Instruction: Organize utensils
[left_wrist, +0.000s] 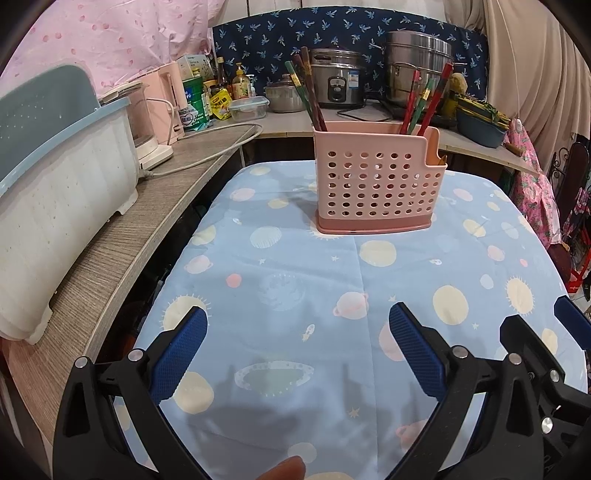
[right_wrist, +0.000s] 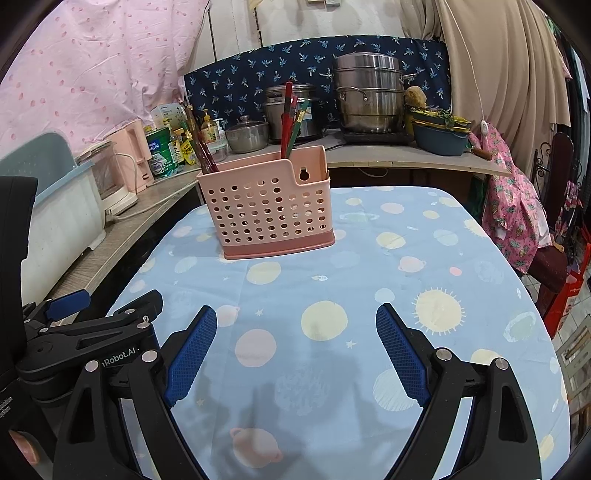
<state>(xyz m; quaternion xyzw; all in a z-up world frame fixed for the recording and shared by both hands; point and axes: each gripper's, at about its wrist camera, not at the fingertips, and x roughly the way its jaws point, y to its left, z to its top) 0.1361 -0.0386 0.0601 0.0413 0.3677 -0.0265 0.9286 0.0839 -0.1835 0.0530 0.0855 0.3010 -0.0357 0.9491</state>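
Through my left wrist camera, my left gripper (left_wrist: 297, 349) hangs low over the light blue tablecloth printed with planets and suns (left_wrist: 295, 280), its blue textured fingers (left_wrist: 181, 354) spread wide with nothing between them. At twelve o'clock, well apart from my fingertips, stands the pink perforated plastic utensil holder (left_wrist: 378, 184), upright on a darker pink base, its wall dotted with rows of round holes and stepped lower at its right end. Dark brown and green chopsticks (left_wrist: 308, 92) lean out of its left compartment; red and green chopsticks (left_wrist: 424, 101) lean out of the right one. At nine o'clock a white dish rack with a blue lid (left_wrist: 62, 199) sits on the grey wood-grain counter (left_wrist: 122, 258). Through my right wrist camera, my right gripper (right_wrist: 295, 354) also hovers over the same cloth (right_wrist: 369, 280), fingers (right_wrist: 402, 358) parted wide and holding nothing. The holder (right_wrist: 266, 206) stands at eleven o'clock, its keyhole slot showing on the lower step, brown sticks (right_wrist: 201, 140) at its left, red and green ones (right_wrist: 291, 122) near the middle. My left gripper's black frame (right_wrist: 92, 325) sits at nine o'clock. A steel stacked steamer pot (right_wrist: 369, 92) stands on the far shelf.
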